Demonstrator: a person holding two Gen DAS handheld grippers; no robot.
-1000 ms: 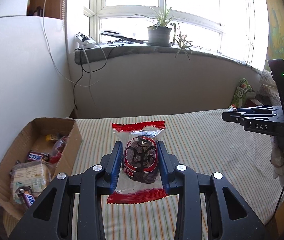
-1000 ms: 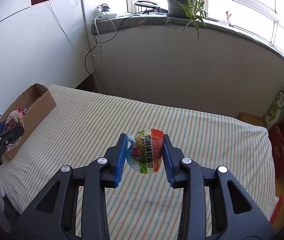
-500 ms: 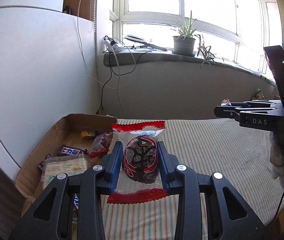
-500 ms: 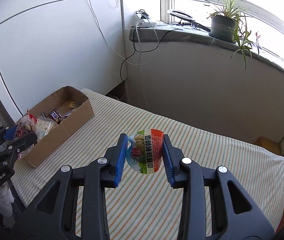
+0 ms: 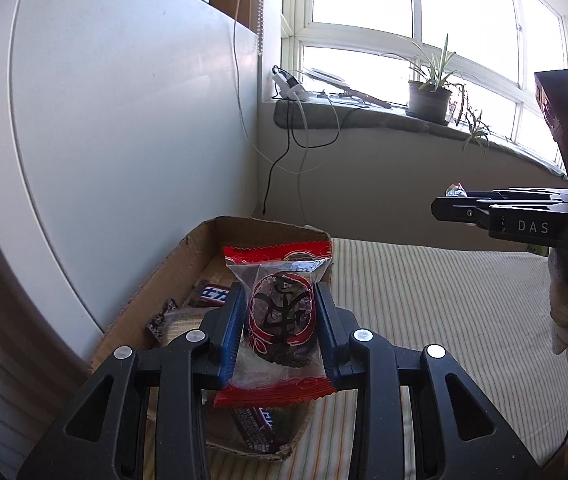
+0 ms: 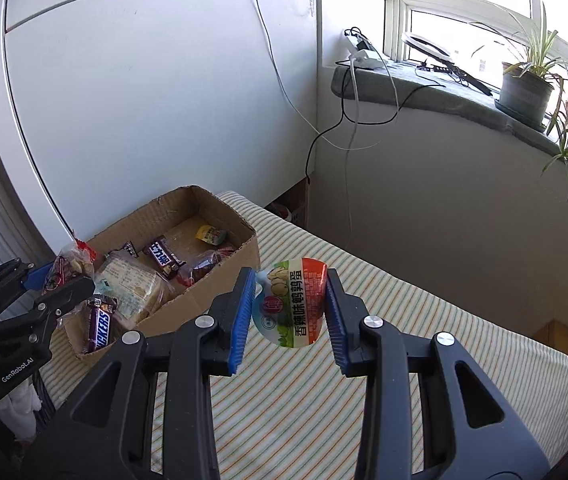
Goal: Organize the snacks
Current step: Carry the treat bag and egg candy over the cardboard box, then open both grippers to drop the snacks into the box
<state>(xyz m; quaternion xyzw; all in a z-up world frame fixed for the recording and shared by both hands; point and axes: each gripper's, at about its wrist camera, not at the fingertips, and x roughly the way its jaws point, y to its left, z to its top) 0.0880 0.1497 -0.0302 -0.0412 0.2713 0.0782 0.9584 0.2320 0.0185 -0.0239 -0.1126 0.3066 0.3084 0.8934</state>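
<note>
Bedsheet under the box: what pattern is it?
The bedsheet has thin orange and green stripes on cream, clearest in the right wrist view.

Striped bed (image 6: 384,360) under cardboard box (image 6: 203,296)

Bright daylight pours through a white-framed window (image 6: 464,12) onto a potted plant (image 6: 526,90) beside a white wall (image 6: 143,100).

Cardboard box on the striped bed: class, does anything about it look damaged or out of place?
Yes. The cardboard box has ragged, torn top edges and a crumpled near corner. A chocolate bar stands slumped against that corner, while the other snacks lie flat inside.
</note>
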